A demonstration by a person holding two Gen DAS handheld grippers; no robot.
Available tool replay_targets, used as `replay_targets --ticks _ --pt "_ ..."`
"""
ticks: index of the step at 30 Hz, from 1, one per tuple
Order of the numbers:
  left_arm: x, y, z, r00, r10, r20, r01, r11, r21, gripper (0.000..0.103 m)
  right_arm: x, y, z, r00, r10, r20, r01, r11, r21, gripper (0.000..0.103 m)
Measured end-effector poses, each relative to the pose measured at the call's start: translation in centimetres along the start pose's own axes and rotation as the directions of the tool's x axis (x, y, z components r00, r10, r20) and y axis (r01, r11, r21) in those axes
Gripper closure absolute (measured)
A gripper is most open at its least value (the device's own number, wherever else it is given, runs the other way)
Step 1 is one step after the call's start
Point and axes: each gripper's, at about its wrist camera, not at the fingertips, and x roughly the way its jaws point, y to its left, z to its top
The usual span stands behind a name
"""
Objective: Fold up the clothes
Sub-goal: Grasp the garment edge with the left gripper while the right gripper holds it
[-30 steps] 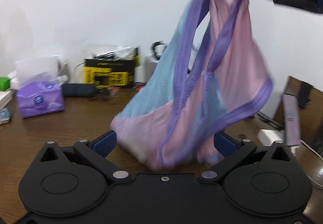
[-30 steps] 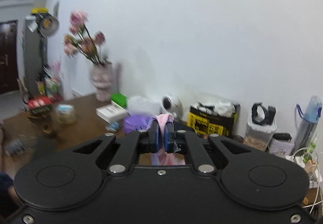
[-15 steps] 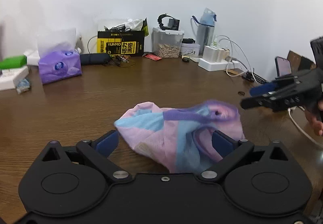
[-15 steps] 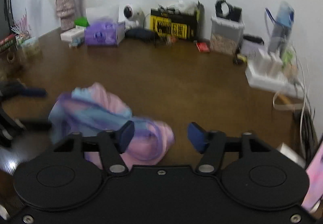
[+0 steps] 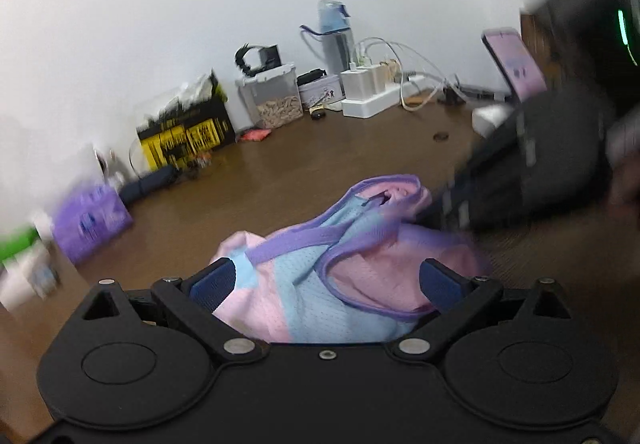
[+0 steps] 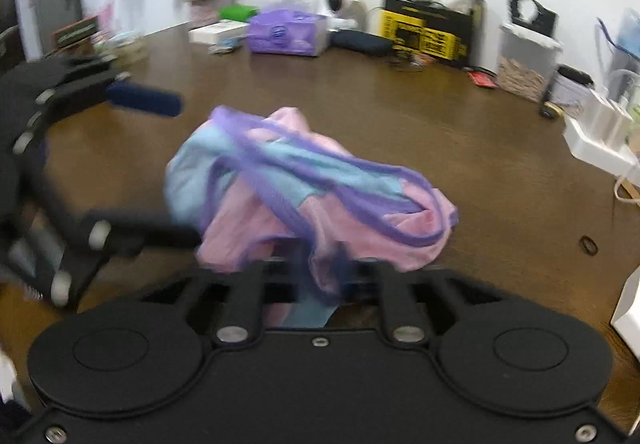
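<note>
**Garment crumpled on the worktop, one tool gripping, one tool closing in**

Garment (image 6: pixel 304 188), a single pink, blue and purple mesh piece, is lying in a loose heap on the brown worktop (image 6: pixel 460 132), near its front edge and well apart from the clutter along the wall. Right tool (image 6: pixel 326 276) is pinching a fold at the garment's near edge, its jaws drawn tight on the cloth, probably to anchor or lift that edge so the heap can be spread. Left tool (image 5: pixel 328 284) is straddling the garment's opposite side with its jaws wide and beginning to close; cloth is lying between the pads, but they are not visibly pressing it. Gripping two separate edges would let the piece be pulled flat before any fold, and no fold is yet made. Counted: one garment, two tools. Beyond the garment, against the wall, are standing one purple tissue pack (image 6: pixel 286 34), one yellow-and-black box (image 6: pixel 428 30) and one water bottle (image 5: pixel 334 36).
</note>
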Motion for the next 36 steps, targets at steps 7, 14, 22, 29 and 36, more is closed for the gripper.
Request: replay_targets --ticks 7,14,22,29,36 --pt "1.9 -3.0 4.6 0.992 -0.033 0.121 0.012 0.985 0.172 0.067 -8.4 0.6 4.3 0.971 0.006 0.238 0.020 0.994 -0.108 0.099" --pt "1.9 6.1 6.5 0.992 0.042 0.121 -0.009 0.965 -0.264 0.099 -8.2 -0.7 1.8 0.959 -0.087 0.269 0.080 0.996 0.040 0.060" --pt "-2.5 9.8 3.8 0.984 0.105 0.145 -0.020 0.869 -0.494 0.099 -3.4 2.0 0.6 0.970 0.054 0.236 -0.101 0.976 0.192 0.043" --pt "-5.9 10.5 -1.0 0.970 0.220 0.108 -0.110 0.786 -0.609 0.099 2.0 3.6 1.8 0.986 0.110 0.126 -0.143 0.944 0.297 0.043" --pt "-6.2 12.3 -5.0 0.978 0.195 0.069 -0.089 0.697 -0.711 0.099 4.6 7.8 -0.3 0.977 0.213 0.034 -0.214 0.946 0.243 0.047"
